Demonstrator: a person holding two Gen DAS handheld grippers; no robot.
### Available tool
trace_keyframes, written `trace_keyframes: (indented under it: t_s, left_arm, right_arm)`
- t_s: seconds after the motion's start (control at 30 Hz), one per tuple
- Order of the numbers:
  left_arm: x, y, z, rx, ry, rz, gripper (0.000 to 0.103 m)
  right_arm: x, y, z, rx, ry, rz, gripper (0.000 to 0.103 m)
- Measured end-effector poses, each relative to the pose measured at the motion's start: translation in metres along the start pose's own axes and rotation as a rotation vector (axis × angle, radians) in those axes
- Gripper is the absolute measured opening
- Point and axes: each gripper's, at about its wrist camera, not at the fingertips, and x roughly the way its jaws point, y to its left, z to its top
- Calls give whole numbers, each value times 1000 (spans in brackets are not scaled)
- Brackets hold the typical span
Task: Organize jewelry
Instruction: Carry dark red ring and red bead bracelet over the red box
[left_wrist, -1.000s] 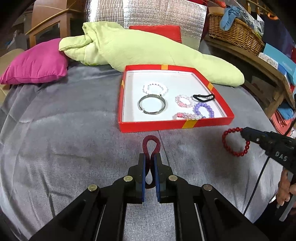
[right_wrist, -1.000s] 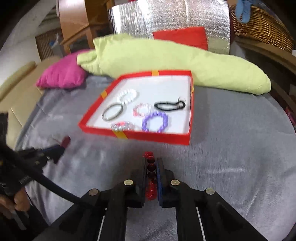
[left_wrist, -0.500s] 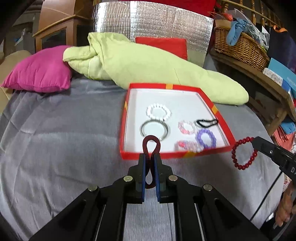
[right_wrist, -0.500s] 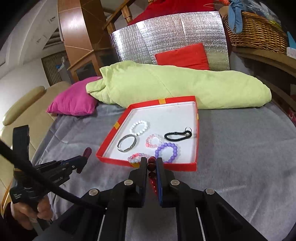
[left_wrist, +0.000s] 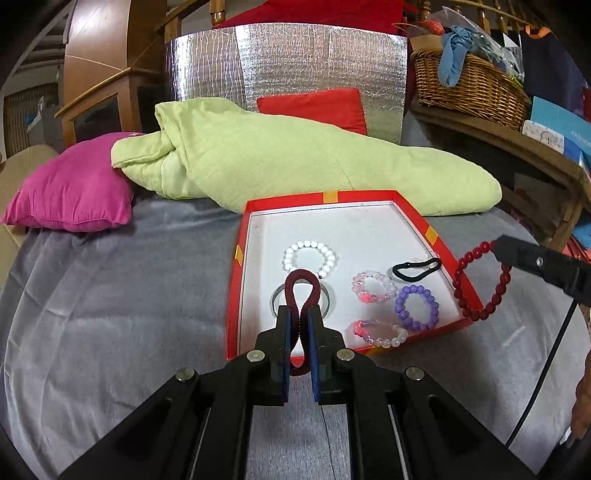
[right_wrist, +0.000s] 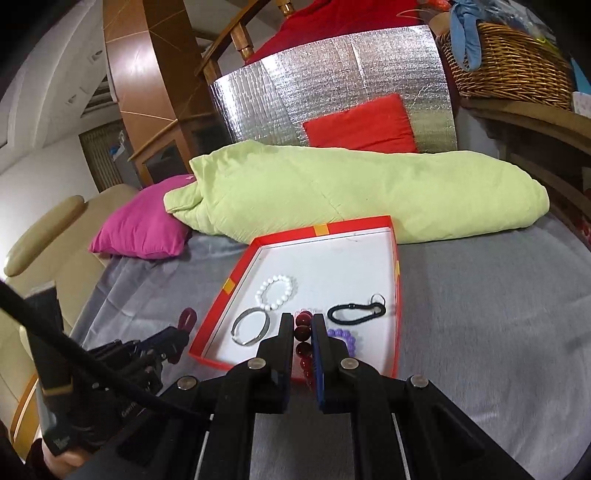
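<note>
Transport step, both loads over the red box (left_wrist: 232, 295); left gripper (left_wrist: 299, 325) pinches dark red woven band (left_wrist: 301, 291), loop sticking out ahead of the fingertips, steel bangle (left_wrist: 328, 299) just beyond; right gripper (right_wrist: 303, 334) pinches red bead bracelet (right_wrist: 303, 332) near the box's front-right corner, purple bracelet (right_wrist: 343, 336) right of its tips; next likely: lower each over bare white floor, spread jaws, avoid landing on pieces already inside.
</note>
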Motion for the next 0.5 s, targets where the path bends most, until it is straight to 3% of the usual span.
trace_keyframes:
  t_s: [0.5]
  left_arm:
    - [21, -1, 10, -13, 18, 17, 9]
  right_arm:
    - [39, 1, 28, 12, -13, 12, 10]
